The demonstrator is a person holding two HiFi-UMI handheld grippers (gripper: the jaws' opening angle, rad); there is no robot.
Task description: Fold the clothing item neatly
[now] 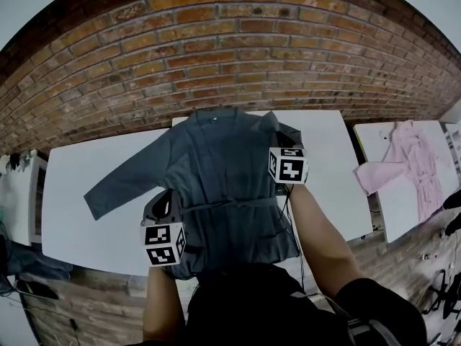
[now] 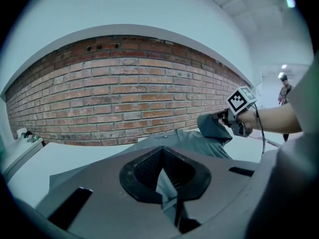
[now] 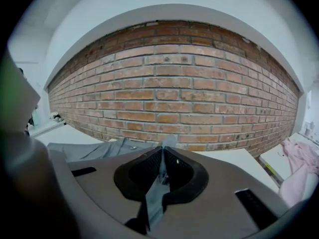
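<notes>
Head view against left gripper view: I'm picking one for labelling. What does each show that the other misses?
Head view only: the pink garment at right and the full spread sleeve of the grey robe. Left gripper view only: the left gripper shut on robe fabric, and a distant person. Both: the robe, the brick wall, and the right gripper holding the other sleeve.

Left tongs (image 2: 162,156) near the body, right tongs (image 3: 162,156) farther out, both tight on the robe (image 1: 223,164).
</notes>
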